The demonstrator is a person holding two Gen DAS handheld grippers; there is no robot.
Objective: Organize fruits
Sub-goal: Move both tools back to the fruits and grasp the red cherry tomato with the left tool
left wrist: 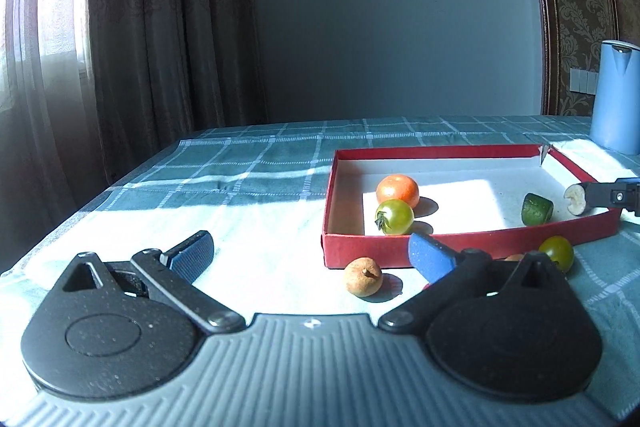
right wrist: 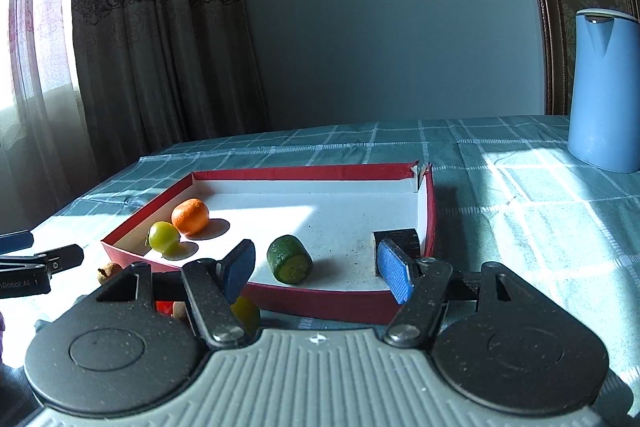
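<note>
Now the wide-open left gripper [left wrist: 310, 253] hovers empty, the brown fruit [left wrist: 363, 275] lying between its fingers.

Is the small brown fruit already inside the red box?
No, the small brown fruit lies on the tablecloth, outside the near wall of the red box.

Two green tomatoes [left wrist: 394, 216] [left wrist: 557, 253], one orange [left wrist: 397, 190]

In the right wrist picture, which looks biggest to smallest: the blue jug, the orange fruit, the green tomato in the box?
1. blue jug, by far the biggest
2. orange fruit
3. green tomato, only a little smaller than the orange fruit, though it sits slightly nearer the camera
</note>
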